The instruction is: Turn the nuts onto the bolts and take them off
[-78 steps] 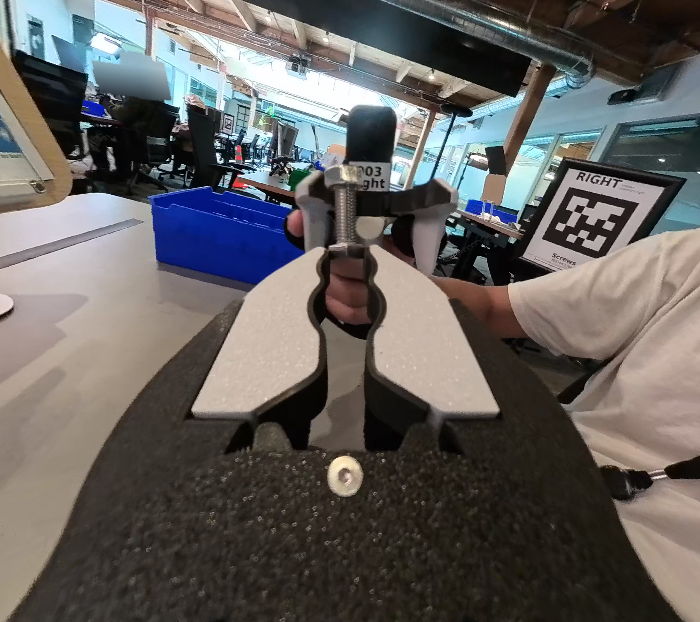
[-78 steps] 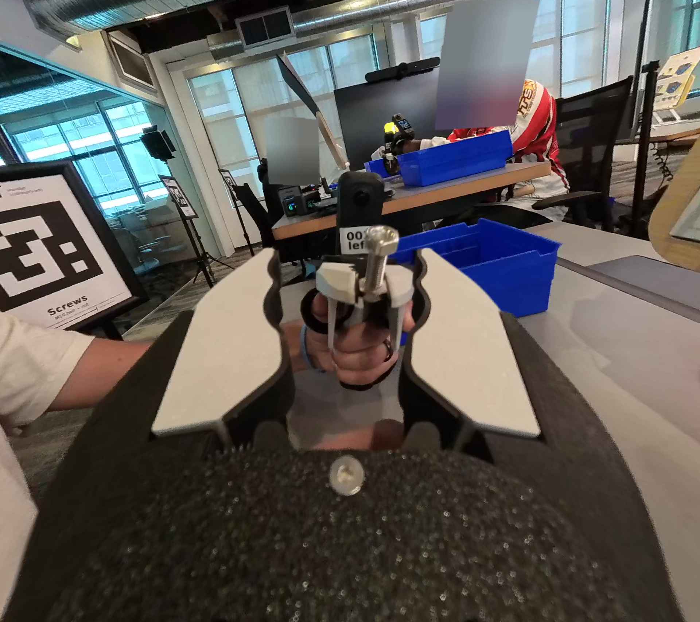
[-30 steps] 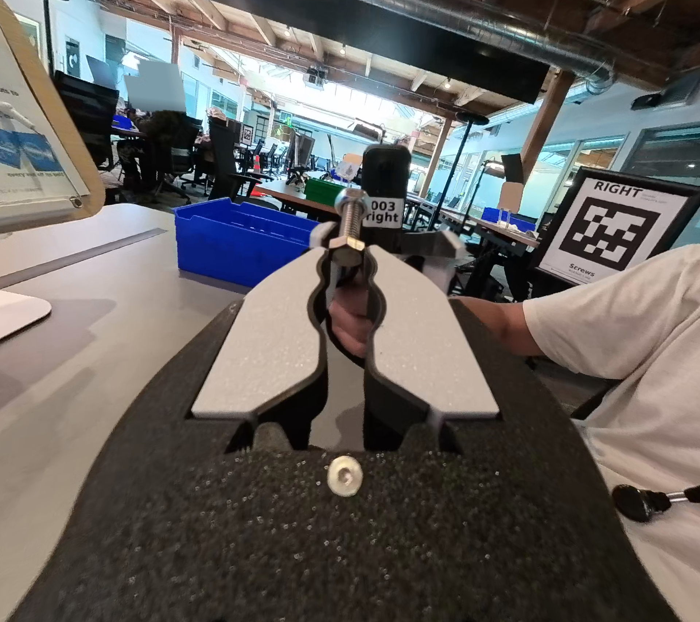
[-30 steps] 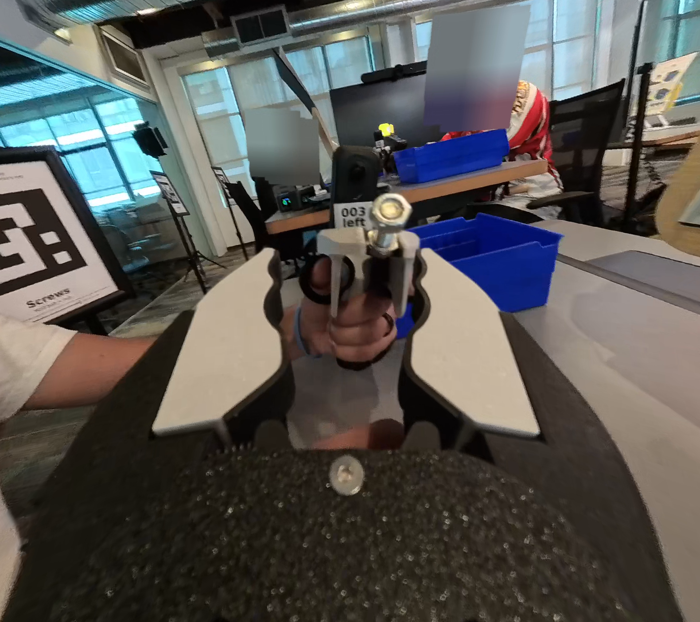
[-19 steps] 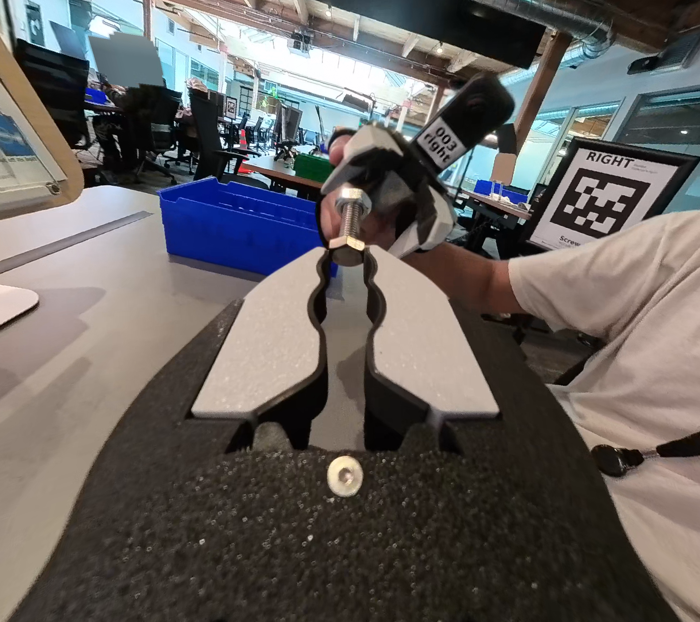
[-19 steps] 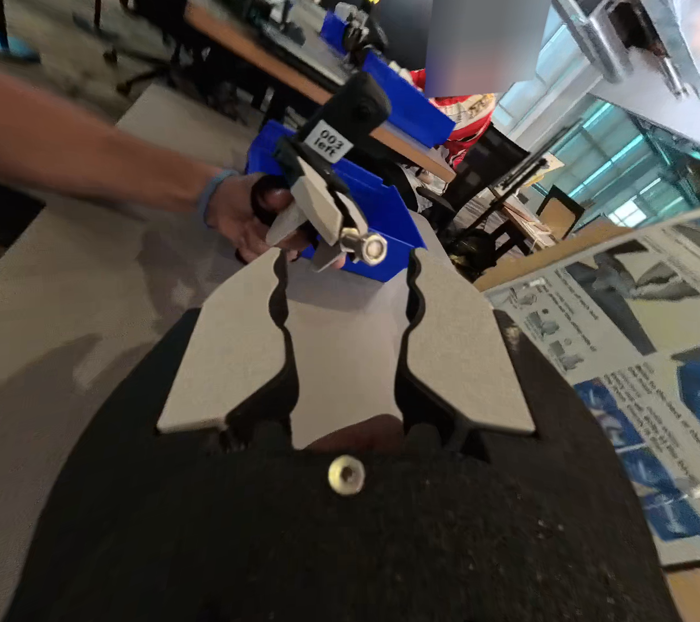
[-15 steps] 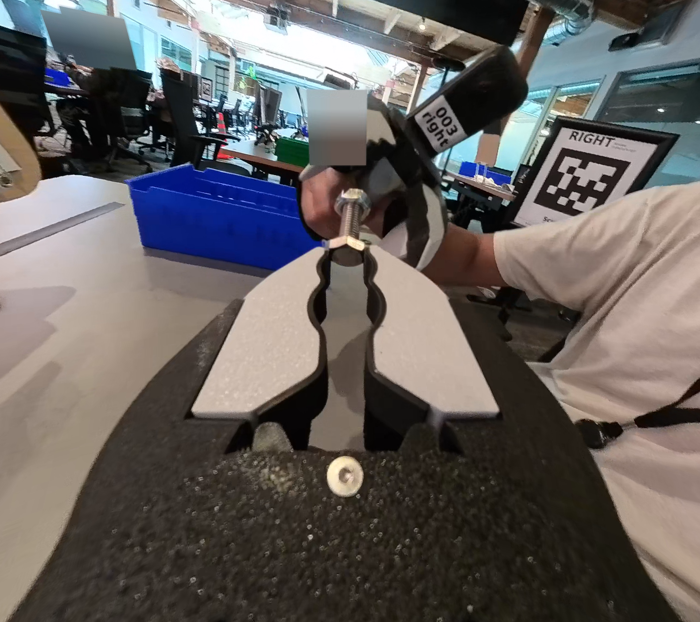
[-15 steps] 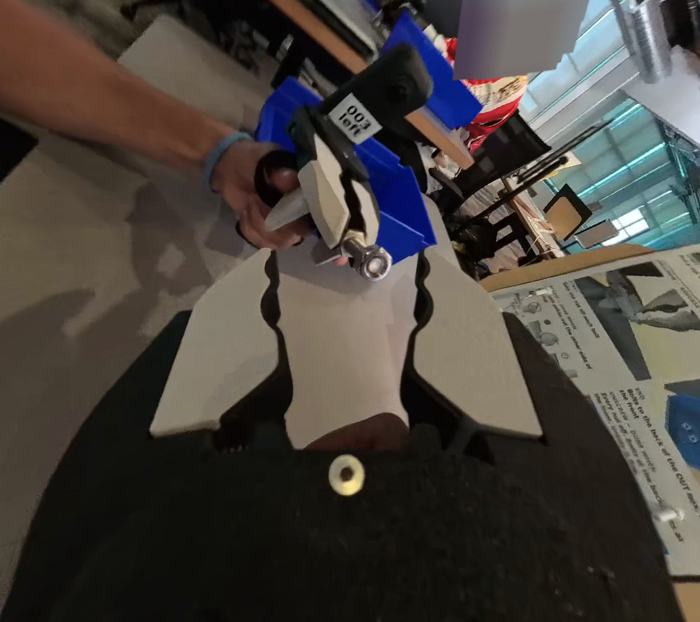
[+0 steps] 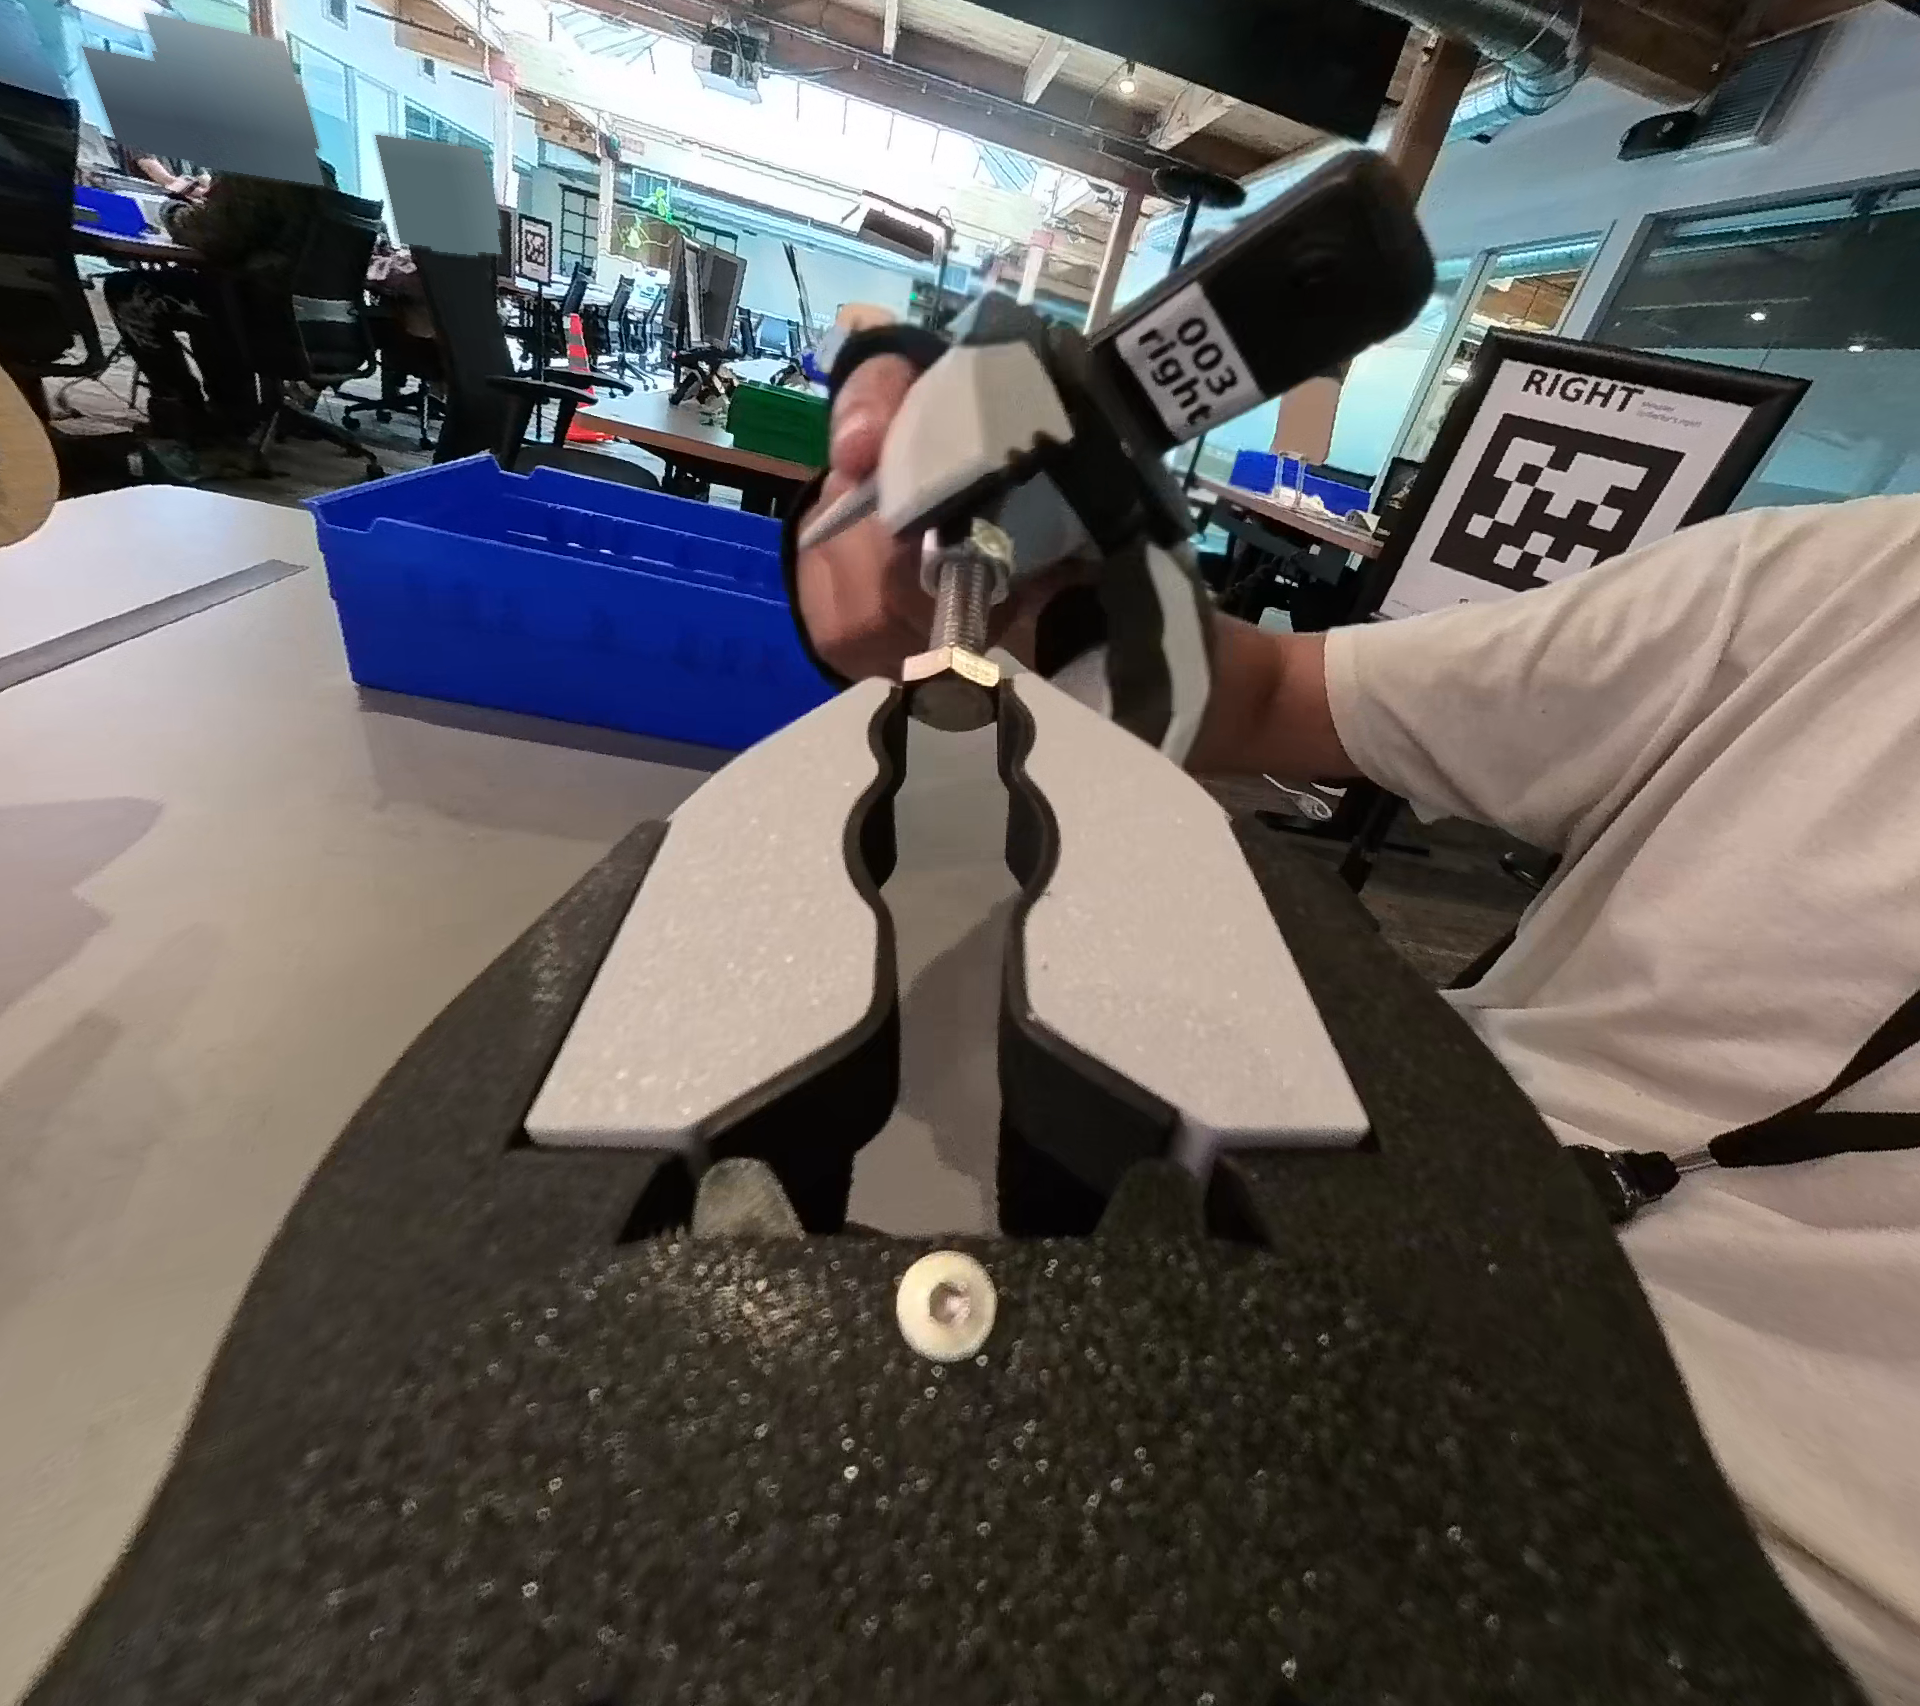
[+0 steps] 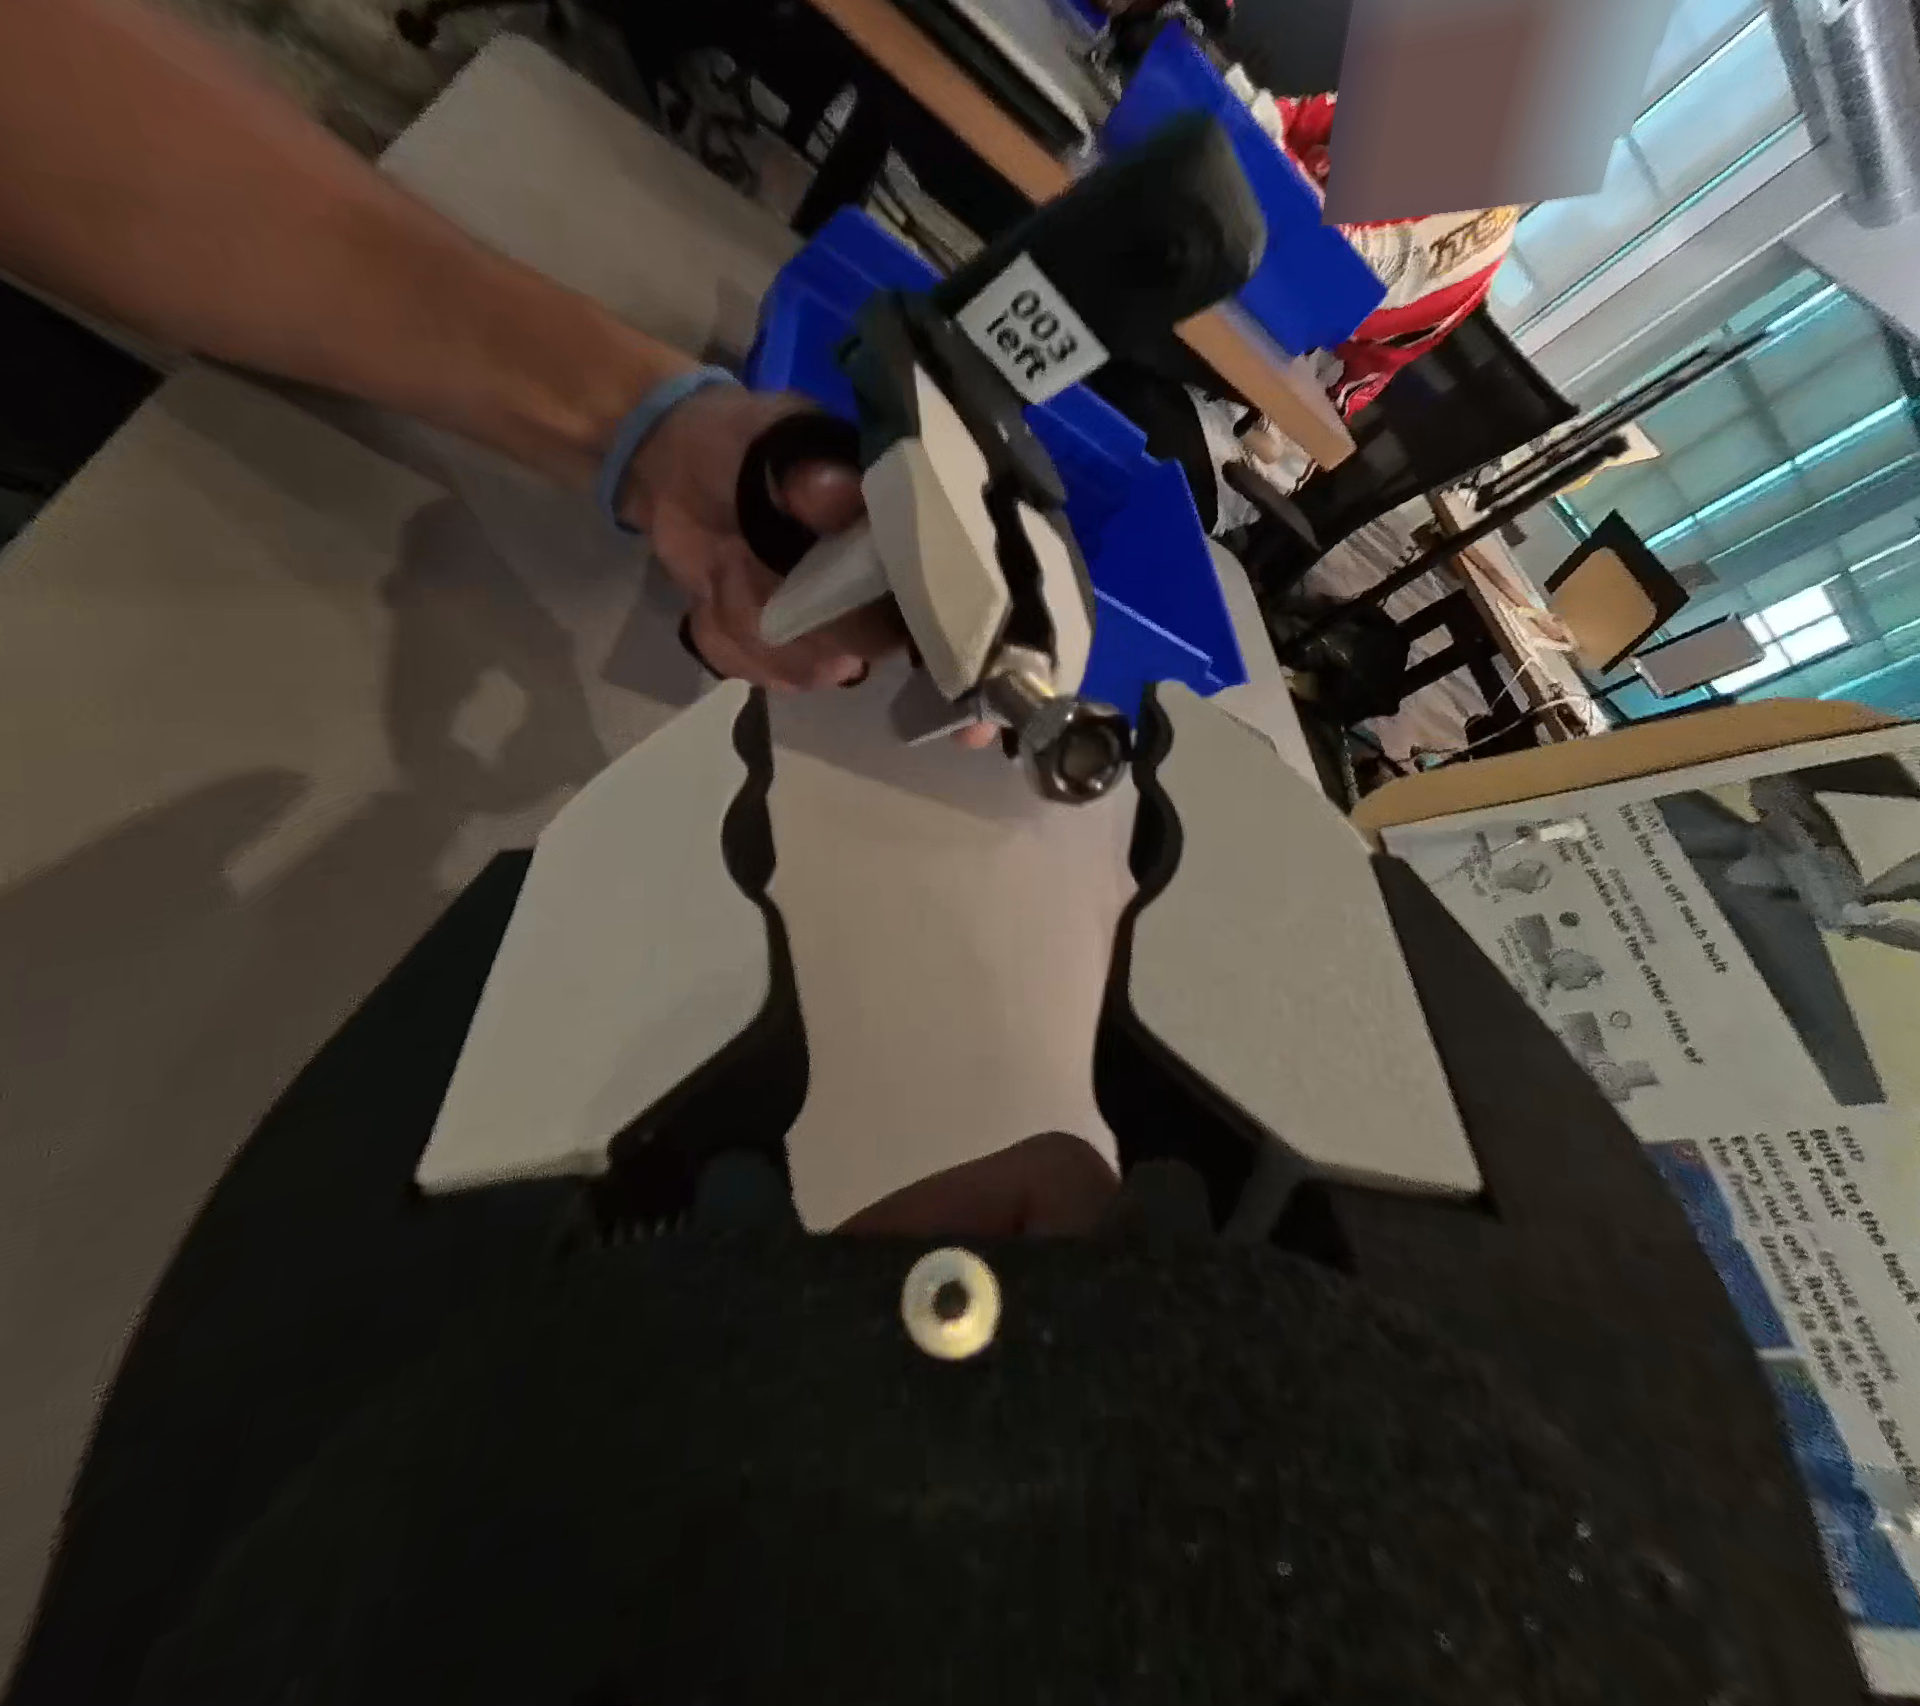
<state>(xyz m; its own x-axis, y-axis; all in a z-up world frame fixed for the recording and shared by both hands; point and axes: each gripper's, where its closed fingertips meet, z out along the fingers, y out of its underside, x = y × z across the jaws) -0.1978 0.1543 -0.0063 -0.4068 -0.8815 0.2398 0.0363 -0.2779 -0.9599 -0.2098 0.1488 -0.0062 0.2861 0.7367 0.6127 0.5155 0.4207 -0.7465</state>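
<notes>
The bolt [image 9: 954, 622] is held by its head in the left gripper [image 9: 948, 711] jaws. The nut [image 10: 1075, 752] is just beside the right gripper [image 10: 951, 747], whose jaws are wide apart, near the blue bin [image 9: 540, 591].

Each camera rides on its own claw, looking forward along the fingers, close above the bench [image 9: 156, 877]. The left view sits level, with the right claw [image 9: 961, 560] near at 12 o'clock. The right view is rolled, facing back, with the left claw [image 10: 1039, 680] just past its fingertips. Both share the blue bin [image 9: 561, 596], [image 10: 1132, 534].
</notes>
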